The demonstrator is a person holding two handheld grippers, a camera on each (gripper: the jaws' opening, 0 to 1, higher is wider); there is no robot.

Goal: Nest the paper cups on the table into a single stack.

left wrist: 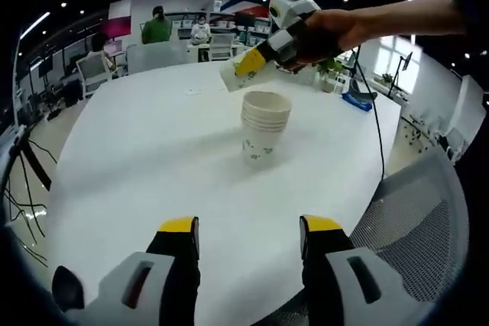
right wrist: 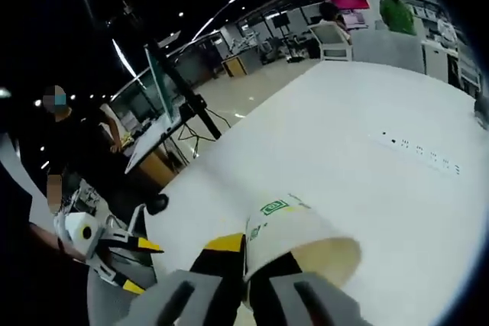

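white paper cup stack (left wrist: 265, 126) stood upright on white table (left wrist: 153, 158); single tilted cup (right wrist: 294, 242) was held above it, green print visible.

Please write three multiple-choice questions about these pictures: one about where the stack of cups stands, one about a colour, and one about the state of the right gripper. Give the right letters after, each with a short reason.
1. Where does the stack of paper cups stand?
A. on the white table
B. on the mesh chair
C. on the floor

2. What colour are the tips of the left gripper?
A. red
B. yellow
C. green

3. What is the state of the right gripper?
A. open and empty
B. shut on a pen
C. shut on a single paper cup

Answers:
1. A: the left gripper view shows the stack upright on the white tabletop.
2. B: both jaw tips in that view carry yellow pads.
3. C: the right gripper view shows the jaws pinching the cup's wall; the left gripper view shows that cup carried tilted, above and just beyond the stack.
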